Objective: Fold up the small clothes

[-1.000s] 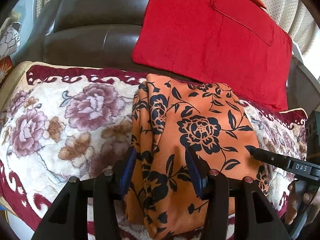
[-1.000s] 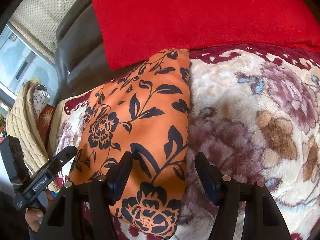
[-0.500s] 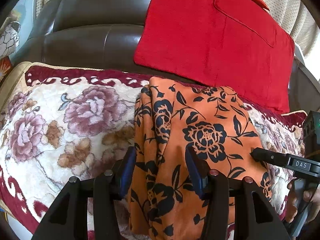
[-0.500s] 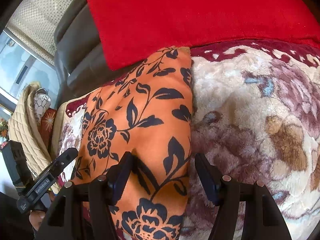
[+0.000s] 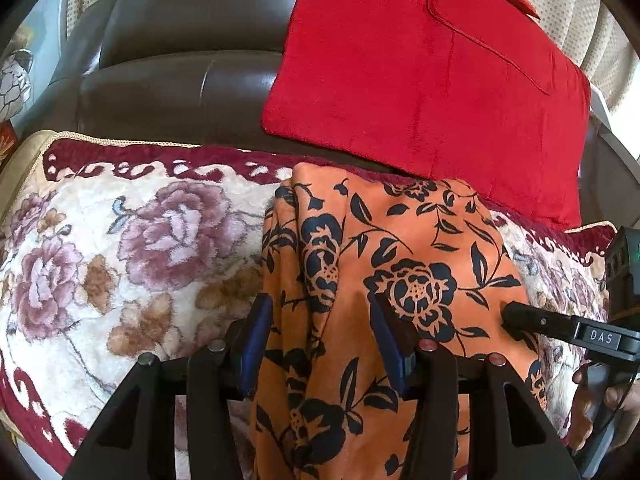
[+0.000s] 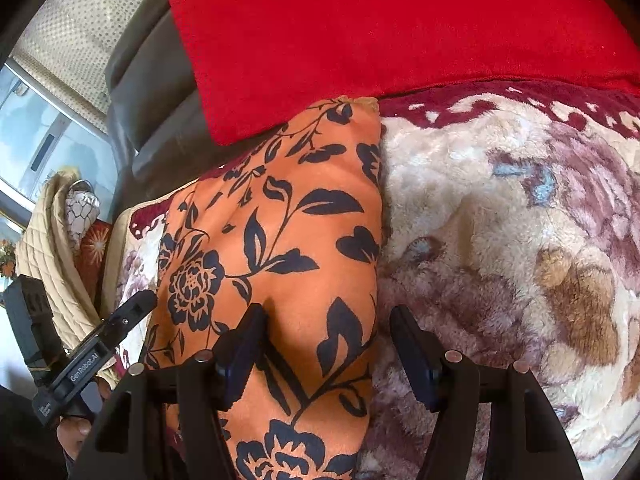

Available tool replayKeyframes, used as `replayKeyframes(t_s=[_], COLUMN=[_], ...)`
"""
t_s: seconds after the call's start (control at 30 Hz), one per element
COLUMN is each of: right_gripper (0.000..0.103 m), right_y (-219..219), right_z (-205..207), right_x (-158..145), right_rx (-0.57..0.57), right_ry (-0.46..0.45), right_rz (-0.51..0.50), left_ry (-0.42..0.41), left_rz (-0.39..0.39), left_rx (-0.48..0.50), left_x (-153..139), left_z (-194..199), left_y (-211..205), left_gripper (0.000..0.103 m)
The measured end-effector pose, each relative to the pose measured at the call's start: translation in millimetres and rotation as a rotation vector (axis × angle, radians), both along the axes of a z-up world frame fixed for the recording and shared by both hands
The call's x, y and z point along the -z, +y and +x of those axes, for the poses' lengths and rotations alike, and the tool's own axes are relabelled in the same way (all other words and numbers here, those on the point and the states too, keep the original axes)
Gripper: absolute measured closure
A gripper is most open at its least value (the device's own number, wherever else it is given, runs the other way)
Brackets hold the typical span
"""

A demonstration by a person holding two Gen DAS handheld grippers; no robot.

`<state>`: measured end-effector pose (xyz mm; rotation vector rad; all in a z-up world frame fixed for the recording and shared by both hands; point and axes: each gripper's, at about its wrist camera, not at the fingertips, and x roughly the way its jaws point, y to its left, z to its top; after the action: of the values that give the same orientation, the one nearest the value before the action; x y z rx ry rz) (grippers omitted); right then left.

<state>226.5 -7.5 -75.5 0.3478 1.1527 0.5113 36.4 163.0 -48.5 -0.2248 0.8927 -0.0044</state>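
I see the orange cloth (image 5: 372, 280) with its black flower print lying folded into a long strip on the floral blanket (image 5: 132, 248), its far end just below the red cushion (image 5: 424, 68) that leans on the brown sofa back (image 5: 180, 56).

My left gripper (image 5: 320, 332) stands about half open, astride the left part of the cloth: its left finger sits at the cloth's left edge against the blanket, its right finger over the middle of the print. I cannot tell whether the pads press the fabric. Only this view shows the loose pleats bunched along the cloth's left edge. It also shows the right gripper's finger (image 5: 532, 320) resting on the cloth's right side, with a hand (image 5: 592, 400) on its handle.

From the right wrist, my right gripper (image 6: 328, 344) is well open and straddles the cloth's right edge, 1 finger on the orange fabric, the other over the blanket (image 6: 500, 240). Nothing is pinched there. This view alone shows that right edge as 1 smooth, straight fold running up to a corner by the cushion (image 6: 360, 20), and a quilted beige cover (image 6: 44, 248) beyond the cloth's left side, past the left gripper's finger (image 6: 132, 308).
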Motion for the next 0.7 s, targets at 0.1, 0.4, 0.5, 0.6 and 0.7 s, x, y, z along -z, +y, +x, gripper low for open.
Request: replayKeyframes(t_s=[0.1, 0.4, 0.5, 0.6, 0.7], right_gripper=[0.035, 0.035, 0.035, 0.035, 0.035], right_y=[0.2, -4.0, -3.1, -1.3, -0.8], right_z=[-0.1, 0.9, 1.4, 1.0, 1.7], right_x=[0.5, -0.8, 0.4, 1.5, 3.0], right_rx=[0.003, 0.014, 0.009, 0.006, 0.006], right_ry=[0.002, 0.011, 0.018, 0.023, 0.030], right_rz=[0.006, 0.034, 0.044, 0.053, 0.066], left_ry=[0.006, 0.016, 0.018, 0.027, 0.030], left_rz=[-0.001, -0.003, -0.006, -0.009, -0.012], left_rx=[-0.006, -0.004, -0.006, -0.007, -0.010], left_x=[1.1, 3.8, 5.2, 7.6, 8.6], left_z=[1.8, 3.9, 3.9, 4.6, 5.0], left_y=[-1.0, -3.7, -3.1, -1.1, 0.1], left_gripper=[0.051, 0.051, 0.051, 0.051, 0.051])
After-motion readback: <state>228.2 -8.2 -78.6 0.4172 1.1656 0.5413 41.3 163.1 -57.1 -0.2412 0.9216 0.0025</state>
